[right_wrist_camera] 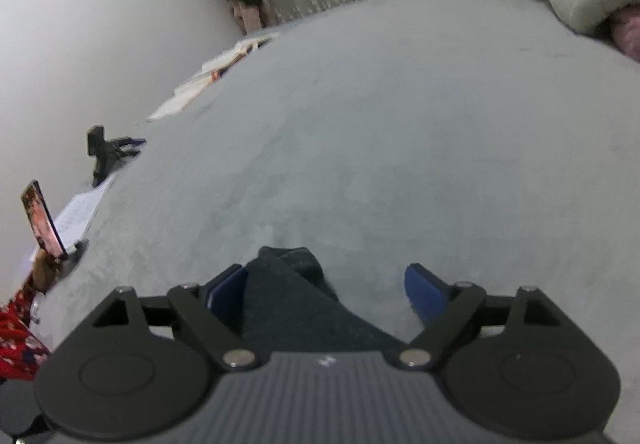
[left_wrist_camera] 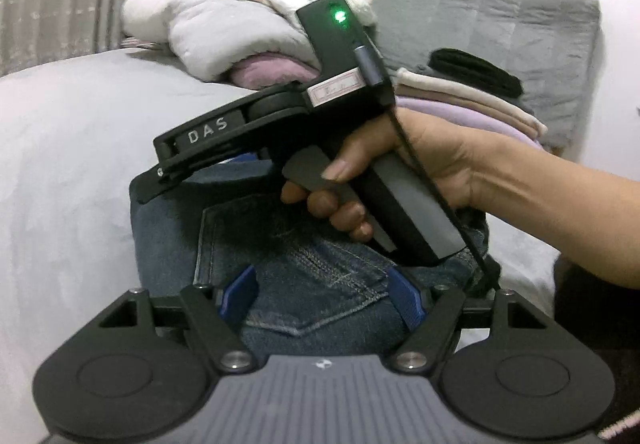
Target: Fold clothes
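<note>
The jeans (left_wrist_camera: 304, 272) lie folded on the grey bed cover (left_wrist_camera: 68, 148), filling the lower centre of the left wrist view, back pocket stitching upward. The left gripper (left_wrist_camera: 320, 296) sits low over them with its blue fingers (left_wrist_camera: 240, 294) spread wide, nothing between them. Above it in that frame, the right gripper (left_wrist_camera: 156, 180), held in the person's hand (left_wrist_camera: 420, 164), reaches toward the denim's far left edge. In the right wrist view a dark fold of cloth, probably that same edge, lies in the lower centre between the right gripper's (right_wrist_camera: 326, 292) widely parted fingers (right_wrist_camera: 424, 296), against the left one but not clamped.

The main risk, as I judge it, is that a wide jaw closing on thick layered denim catches only the top ply, so the fold peels open when lifted. Dragging could also ruck the bed cover. The heap of unfolded clothes (left_wrist_camera: 208, 32) at upper centre and the folded stack (left_wrist_camera: 472, 112) at right centre stand near enough that a swung garment could topple them.
</note>
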Demonstrator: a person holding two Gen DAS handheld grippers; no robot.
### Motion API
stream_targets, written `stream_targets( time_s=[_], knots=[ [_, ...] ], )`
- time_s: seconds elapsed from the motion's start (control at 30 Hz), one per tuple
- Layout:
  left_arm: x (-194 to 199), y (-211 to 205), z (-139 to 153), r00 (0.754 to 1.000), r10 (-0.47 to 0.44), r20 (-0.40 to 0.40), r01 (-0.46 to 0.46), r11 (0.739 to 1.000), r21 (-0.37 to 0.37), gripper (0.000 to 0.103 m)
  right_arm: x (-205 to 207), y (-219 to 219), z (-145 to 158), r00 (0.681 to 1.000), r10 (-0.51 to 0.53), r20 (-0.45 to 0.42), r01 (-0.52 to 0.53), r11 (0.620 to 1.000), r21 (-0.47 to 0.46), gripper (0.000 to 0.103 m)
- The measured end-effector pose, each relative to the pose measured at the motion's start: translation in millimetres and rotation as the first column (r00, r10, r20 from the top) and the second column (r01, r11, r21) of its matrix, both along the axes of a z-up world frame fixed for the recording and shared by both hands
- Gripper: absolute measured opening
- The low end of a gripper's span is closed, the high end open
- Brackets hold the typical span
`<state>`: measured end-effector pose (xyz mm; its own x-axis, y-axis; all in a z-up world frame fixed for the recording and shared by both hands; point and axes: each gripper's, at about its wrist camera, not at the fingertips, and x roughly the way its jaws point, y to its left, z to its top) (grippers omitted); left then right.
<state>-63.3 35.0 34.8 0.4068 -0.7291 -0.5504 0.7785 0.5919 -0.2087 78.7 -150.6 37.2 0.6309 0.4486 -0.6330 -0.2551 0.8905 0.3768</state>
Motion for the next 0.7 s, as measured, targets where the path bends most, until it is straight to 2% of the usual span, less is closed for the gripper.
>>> stream_targets(
  time_s=[0.07,0.13,0.17,0.27,0.33,0.4,0.5,0.57,0.7],
  knots=[
    [4,5,13,1.000,-0.002,0.023,0.002,1.000,0.004,0.072,-17,-9,18,0.999,-0.039,0.035,0.038,0.999,0.028,0.088],
    [8,14,28,0.997,0.022,0.068,-0.021,0.999,-0.024,0.073,-39,-24,37,0.993,-0.088,0.074,0.084,0.995,0.052,0.096],
    [12,17,33,0.996,0.053,0.078,-0.049,0.997,-0.051,0.074,-50,-32,46,0.989,-0.114,0.094,0.109,0.992,0.058,0.097],
    [30,19,40,0.981,0.174,0.079,-0.162,0.976,-0.146,0.076,-79,-49,60,0.966,-0.201,0.160,0.205,0.979,-0.004,0.097],
    [36,14,37,0.975,0.208,0.073,-0.195,0.968,-0.157,0.076,-98,-59,64,0.946,-0.257,0.196,0.269,0.962,-0.039,0.098],
    [44,0,24,0.965,0.255,0.064,-0.246,0.961,-0.131,0.076,-112,-62,62,0.934,-0.283,0.217,0.304,0.950,-0.069,0.098],
    [54,-15,3,0.957,0.286,0.053,-0.284,0.957,-0.055,0.076,-131,-60,49,0.929,-0.271,0.251,0.319,0.931,-0.176,0.098],
    [53,-21,-3,0.953,0.289,0.092,-0.288,0.957,-0.024,0.078,-137,-59,40,0.934,-0.251,0.254,0.310,0.923,-0.228,0.098],
    [46,-31,-10,0.956,0.256,0.145,-0.262,0.965,0.024,0.089,-135,-64,9,0.952,-0.259,0.161,0.292,0.928,-0.231,0.102]
  ],
)
